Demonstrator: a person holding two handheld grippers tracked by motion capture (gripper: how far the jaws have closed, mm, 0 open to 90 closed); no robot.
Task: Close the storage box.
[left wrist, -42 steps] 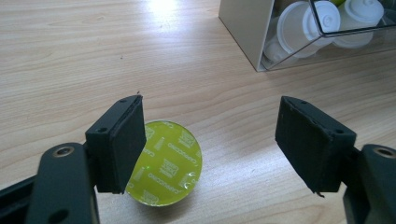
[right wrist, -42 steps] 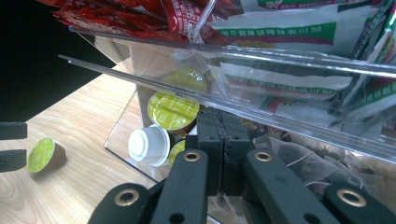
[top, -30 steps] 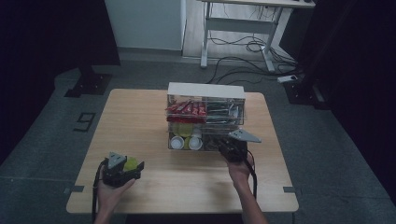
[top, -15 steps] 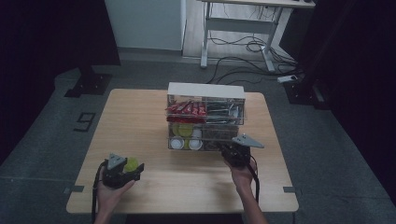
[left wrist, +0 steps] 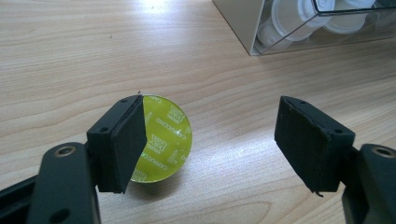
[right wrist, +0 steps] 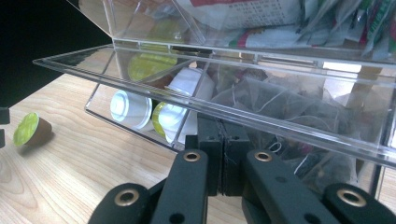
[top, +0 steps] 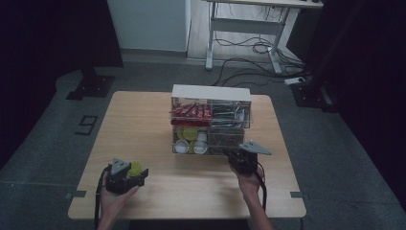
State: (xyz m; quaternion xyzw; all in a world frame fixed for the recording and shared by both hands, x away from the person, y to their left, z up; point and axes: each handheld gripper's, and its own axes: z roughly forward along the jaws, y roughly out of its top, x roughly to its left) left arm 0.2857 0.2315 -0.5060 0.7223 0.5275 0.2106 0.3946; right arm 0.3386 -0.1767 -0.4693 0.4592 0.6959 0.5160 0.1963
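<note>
A yellow-green coffee capsule (left wrist: 166, 140) lies on its side on the wooden table, beside one jaw of my left gripper (left wrist: 210, 135). That gripper stands open and nothing is between its pads. In the high view the capsule (top: 134, 168) and the left gripper (top: 136, 173) are near the table's front left. My right gripper (right wrist: 223, 135) is shut, its tips up against the raised clear flap (right wrist: 187, 98) of the organizer's lower compartment. I cannot tell whether it pinches anything there. In the high view the right gripper (top: 232, 157) is at the organizer's (top: 210, 93) front right.
The clear organizer holds white and yellow capsules (right wrist: 130, 108) at lower left, tea bags (right wrist: 289, 116) at lower right, and red packets (top: 191, 112) above. Bare tabletop (top: 186, 187) lies between the two hands. Dark floor surrounds the table.
My right gripper has drawn back slightly toward the table's near edge. The left gripper and the capsule have stayed put.
</note>
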